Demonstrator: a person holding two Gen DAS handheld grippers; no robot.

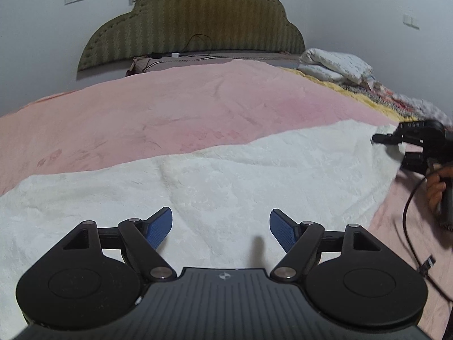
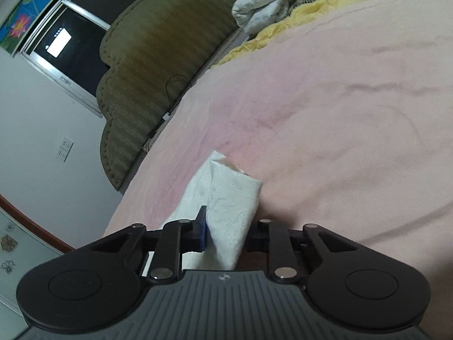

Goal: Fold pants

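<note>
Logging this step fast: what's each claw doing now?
Left claw: open, empty, above the white pants.
Right claw: closed on an end of the white pants.

No readable words, brand names or numbers appear in either view. The only sign is a small pale four-pointed emblem (image 1: 223,276) on the ribbed grey housing of the left gripper (image 1: 221,225), and the same emblem on the right gripper (image 2: 226,233), at the housing's front edge.
</note>
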